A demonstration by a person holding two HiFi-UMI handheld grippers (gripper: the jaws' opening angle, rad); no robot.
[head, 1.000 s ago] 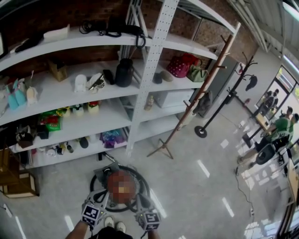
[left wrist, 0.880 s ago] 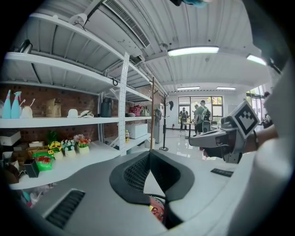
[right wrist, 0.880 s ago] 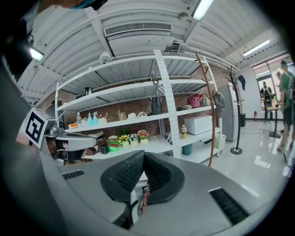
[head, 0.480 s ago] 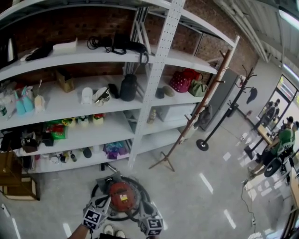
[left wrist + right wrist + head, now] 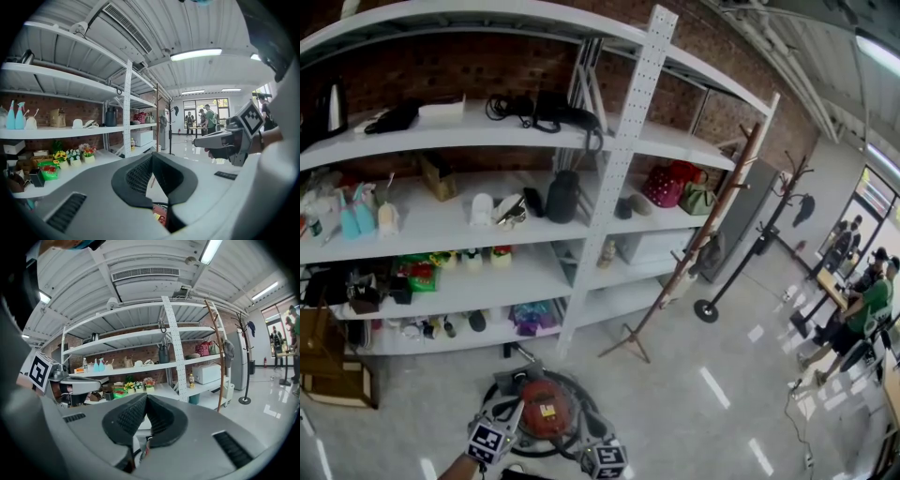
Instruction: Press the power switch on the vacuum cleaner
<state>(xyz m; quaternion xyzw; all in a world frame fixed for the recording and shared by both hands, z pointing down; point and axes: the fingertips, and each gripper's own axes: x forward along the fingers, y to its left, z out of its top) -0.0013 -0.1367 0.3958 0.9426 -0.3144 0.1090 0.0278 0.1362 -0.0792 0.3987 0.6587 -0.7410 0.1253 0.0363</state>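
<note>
The vacuum cleaner (image 5: 546, 410) is a round red canister ringed by a black hose, standing on the floor at the bottom of the head view. My left gripper (image 5: 508, 412) reaches to its left side and my right gripper (image 5: 586, 429) to its right side; I cannot tell whether either touches it. No switch is distinguishable. In the left gripper view the left gripper (image 5: 152, 158) has its black pads together, and a sliver of the red vacuum cleaner (image 5: 160, 216) shows below them. The right gripper (image 5: 146, 400) is likewise shut with nothing held.
A white shelf unit (image 5: 581, 246) full of small items stands right behind the vacuum. A leaning wooden coat rack (image 5: 694, 239) and a black coat stand (image 5: 750, 253) are to the right. A cardboard box (image 5: 333, 375) sits at the left. People (image 5: 862, 314) stand far right.
The head view has tilted upward, so the vacuum and both grippers sit lower in the frame. The grippers stay at the vacuum's sides, both still shut.
</note>
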